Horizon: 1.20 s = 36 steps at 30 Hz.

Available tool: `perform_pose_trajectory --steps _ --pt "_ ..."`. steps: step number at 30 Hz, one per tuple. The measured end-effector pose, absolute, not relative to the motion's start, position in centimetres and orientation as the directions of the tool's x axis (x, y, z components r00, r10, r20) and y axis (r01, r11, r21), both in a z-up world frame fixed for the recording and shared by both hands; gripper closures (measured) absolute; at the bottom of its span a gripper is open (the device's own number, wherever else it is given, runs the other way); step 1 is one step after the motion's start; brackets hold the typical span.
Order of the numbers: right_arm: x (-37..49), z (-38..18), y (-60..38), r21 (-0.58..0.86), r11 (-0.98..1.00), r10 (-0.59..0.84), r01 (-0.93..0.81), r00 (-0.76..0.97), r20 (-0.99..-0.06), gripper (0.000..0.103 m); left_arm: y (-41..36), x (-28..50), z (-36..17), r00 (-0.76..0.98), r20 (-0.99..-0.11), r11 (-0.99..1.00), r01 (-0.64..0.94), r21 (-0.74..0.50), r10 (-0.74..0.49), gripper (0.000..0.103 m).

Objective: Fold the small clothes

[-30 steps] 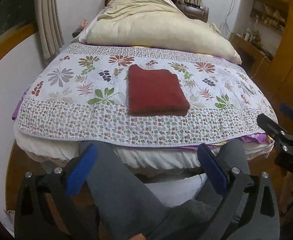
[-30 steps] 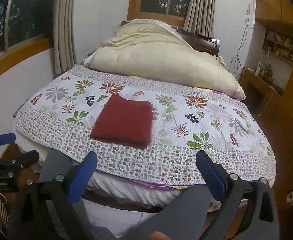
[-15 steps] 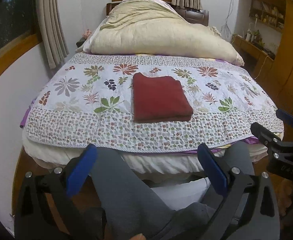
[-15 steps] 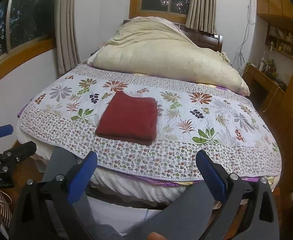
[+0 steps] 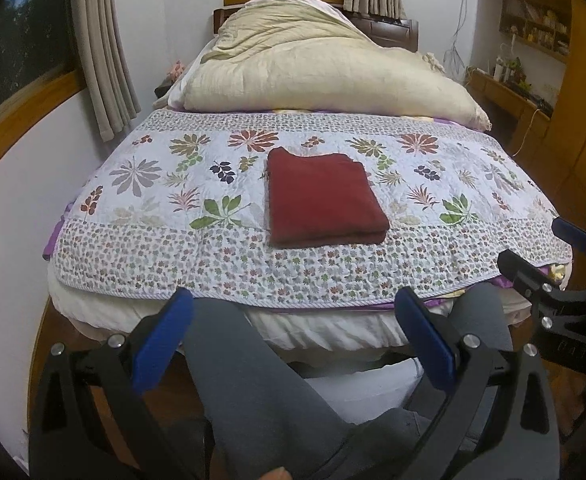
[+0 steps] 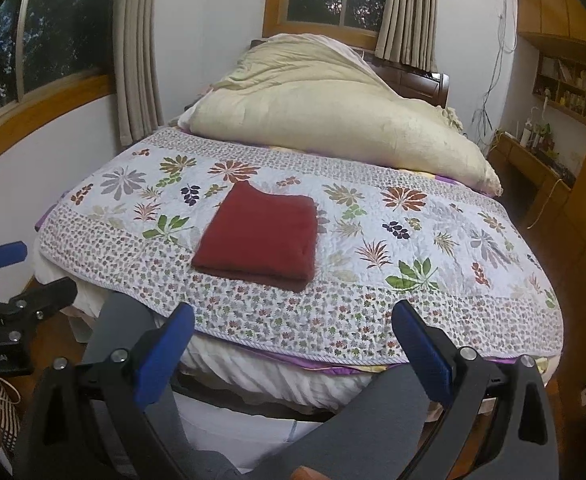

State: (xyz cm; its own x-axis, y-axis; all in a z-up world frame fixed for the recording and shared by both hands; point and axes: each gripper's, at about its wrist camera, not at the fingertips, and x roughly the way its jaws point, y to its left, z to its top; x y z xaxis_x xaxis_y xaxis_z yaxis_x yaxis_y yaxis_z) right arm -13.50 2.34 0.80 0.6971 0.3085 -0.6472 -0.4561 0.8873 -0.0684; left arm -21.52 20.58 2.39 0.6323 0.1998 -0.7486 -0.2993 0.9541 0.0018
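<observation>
Cloth, dark red, folded into a neat rectangle, lying flat on the quilt near the foot of the bed, well apart from both grippers. Seen again from the right wrist, thick layered edge toward the camera; number of layers not readable. Kind of garment impossible to tell from the folded shape.

Left gripper held low, short of the bed's foot, fingers spread wide with nothing between them. Right gripper likewise short of the bed, fingers wide apart and empty. Each gripper's body cut off at the bottom edge of its own view. Right gripper also showing at the right margin of the left view, only partly in frame; left gripper at the left margin of the right view, lettering on it cut off.

Grey trouser legs filling the space under the grippers, hiding the floor and part of the bed base. Small sliver of a hand at the very bottom, mostly out of frame.

Cream duvet heaped at the head of the bed, covering most of the headboard. Shelves at the right too small and blurred to make out contents. Corners of both views lost to the dark fisheye rim.
</observation>
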Motion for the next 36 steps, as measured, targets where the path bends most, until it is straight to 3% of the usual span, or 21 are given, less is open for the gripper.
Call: perform_pose_trajectory --steps 36 --pt "-13.38 0.50 2.57 -0.077 0.894 0.298 -0.442 0.713 -0.635 0.004 20.49 -20.85 1.42 0.624 -0.757 0.956 -0.293 0.001 0.192 0.003"
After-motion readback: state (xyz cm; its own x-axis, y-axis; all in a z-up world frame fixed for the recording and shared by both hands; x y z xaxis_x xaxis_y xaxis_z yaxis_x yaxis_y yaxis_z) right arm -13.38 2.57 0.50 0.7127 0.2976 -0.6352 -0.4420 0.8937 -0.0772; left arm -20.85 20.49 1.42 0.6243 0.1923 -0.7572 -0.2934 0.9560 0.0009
